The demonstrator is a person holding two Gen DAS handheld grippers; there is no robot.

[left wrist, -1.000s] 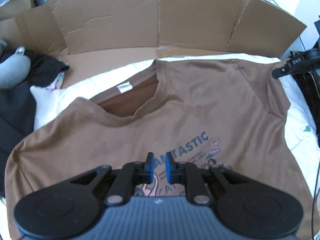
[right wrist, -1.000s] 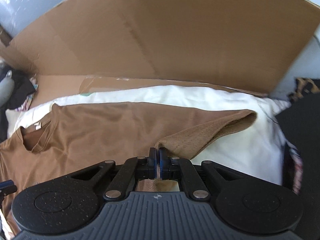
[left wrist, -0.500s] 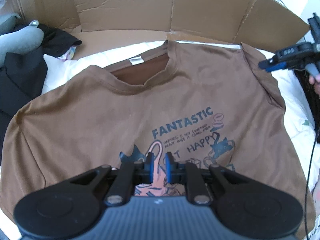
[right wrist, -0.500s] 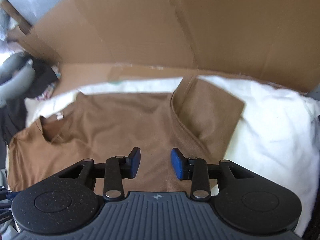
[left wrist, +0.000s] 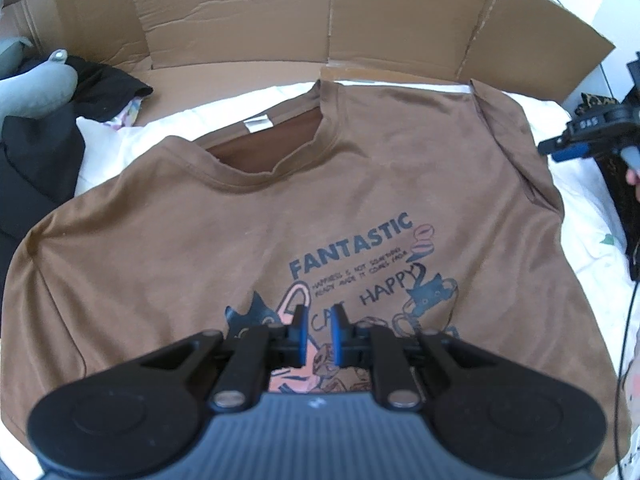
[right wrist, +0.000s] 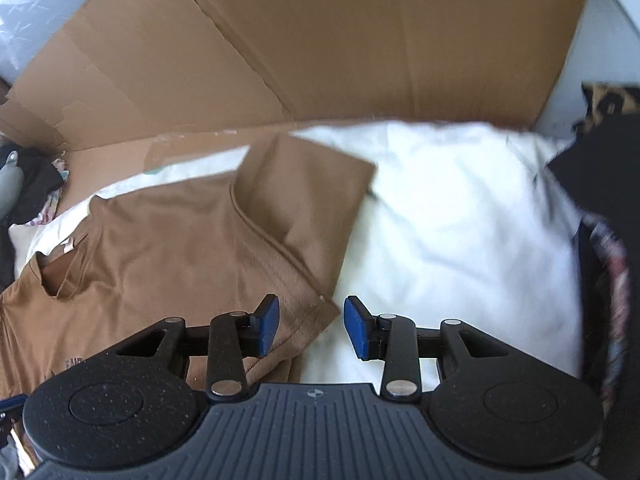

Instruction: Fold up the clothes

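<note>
— Blue pads on the right gripper (right wrist: 308,326): what are they doing?
— Standing apart, nothing between them. A second ago they pinched the sleeve (right wrist: 304,200); now it lies dropped, spread on the white bedding (right wrist: 460,220). So I'd judge the shirt is laid out and folding can begin.
— And the left gripper (left wrist: 318,330)?
— Hovering over the print, narrow gap, gripping nothing.
— The brown T-shirt (left wrist: 248,216) itself?
— Flat, print up, collar toward the cardboard (left wrist: 240,12), hem toward the grippers; its length runs between them.
</note>
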